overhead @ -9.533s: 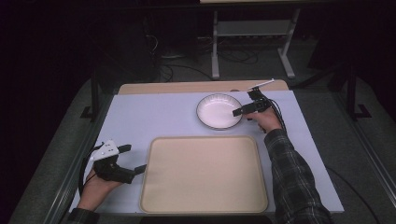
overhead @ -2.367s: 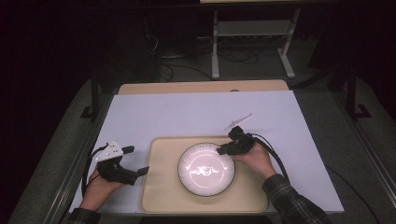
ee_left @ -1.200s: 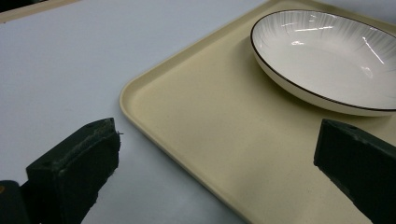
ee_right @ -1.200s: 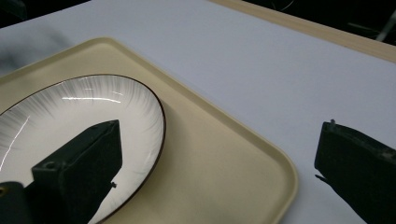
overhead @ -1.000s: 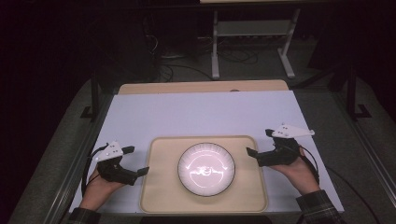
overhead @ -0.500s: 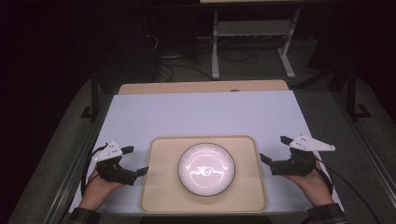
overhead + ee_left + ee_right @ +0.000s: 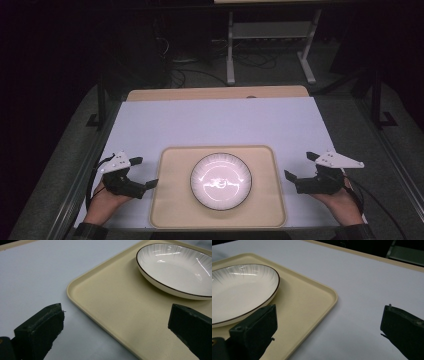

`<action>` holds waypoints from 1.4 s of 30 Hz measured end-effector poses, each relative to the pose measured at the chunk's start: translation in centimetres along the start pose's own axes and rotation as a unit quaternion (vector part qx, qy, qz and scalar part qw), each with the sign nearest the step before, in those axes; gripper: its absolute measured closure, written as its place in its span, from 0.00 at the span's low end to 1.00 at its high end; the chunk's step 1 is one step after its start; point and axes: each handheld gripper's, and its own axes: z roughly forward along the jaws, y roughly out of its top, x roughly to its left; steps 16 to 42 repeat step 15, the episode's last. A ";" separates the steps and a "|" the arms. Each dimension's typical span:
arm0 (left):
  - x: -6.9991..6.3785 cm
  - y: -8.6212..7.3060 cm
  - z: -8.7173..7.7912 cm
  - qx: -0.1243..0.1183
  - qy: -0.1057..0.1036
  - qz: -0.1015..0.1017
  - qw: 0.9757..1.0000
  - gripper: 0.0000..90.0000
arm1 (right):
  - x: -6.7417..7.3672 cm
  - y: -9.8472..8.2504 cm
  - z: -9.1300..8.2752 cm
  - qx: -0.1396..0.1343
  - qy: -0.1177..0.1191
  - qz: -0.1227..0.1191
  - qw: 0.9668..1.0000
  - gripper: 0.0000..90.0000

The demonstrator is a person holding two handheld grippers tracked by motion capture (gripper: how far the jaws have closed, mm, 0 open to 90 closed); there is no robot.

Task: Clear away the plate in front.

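Currently we're seeing the white bowl (image 7: 220, 180) sitting upright in the middle of the beige tray (image 7: 172, 200), dark thin line around its rim, nothing in it. In the left gripper view the bowl (image 7: 180, 267) is resting on the tray (image 7: 117, 305) floor, apart from the tray's rim; same in the right gripper view, bowl (image 7: 235, 291) on tray (image 7: 312, 300).

The tray is lying flat on the white sheet (image 7: 220, 120) covering the bench, close to the near edge, roughly centred between left and right edges. A strip of tan benchtop (image 7: 215, 93) is showing along the far edge.

Left gripper (image 7: 143, 172) is sitting at the tray's left edge, near the bench's near left corner, jaws spread wide with nothing between them; one jaw is hanging over the tray's left rim, the other over the white sheet. Left hand (image 7: 102, 202) is holding it from below.

Right gripper (image 7: 301, 166) is sitting off the tray's right edge, near the bench's near right corner, jaws also spread, gripping nothing. Right hand (image 7: 340, 200) is holding it.
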 end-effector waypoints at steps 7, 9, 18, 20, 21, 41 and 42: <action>0.0 0.0 0.0 0.003 0.001 0.000 1.000 0.00 | 0.0 -0.1 0.2 0.004 0.000 -0.005 1.000 0.00; 0.0 0.0 0.0 0.003 0.002 0.001 1.000 0.00 | -0.1 -0.1 0.2 0.004 -0.001 -0.004 1.000 0.00; 0.0 0.0 0.1 0.007 0.005 0.001 1.000 0.00 | -0.1 -0.3 0.4 0.007 -0.006 -0.006 1.000 0.00; 0.0 0.0 0.1 0.007 0.005 0.001 1.000 0.00 | -0.1 -0.3 0.4 0.007 -0.006 -0.006 1.000 0.00; 0.0 0.0 0.1 0.007 0.005 0.001 1.000 0.00 | -0.1 -0.3 0.4 0.007 -0.006 -0.006 1.000 0.00; 0.0 0.0 0.1 0.007 0.005 0.001 1.000 0.00 | -0.1 -0.3 0.4 0.007 -0.006 -0.006 1.000 0.00; 0.0 0.0 0.1 0.007 0.005 0.001 1.000 0.00 | -0.1 -0.3 0.4 0.007 -0.006 -0.006 1.000 0.00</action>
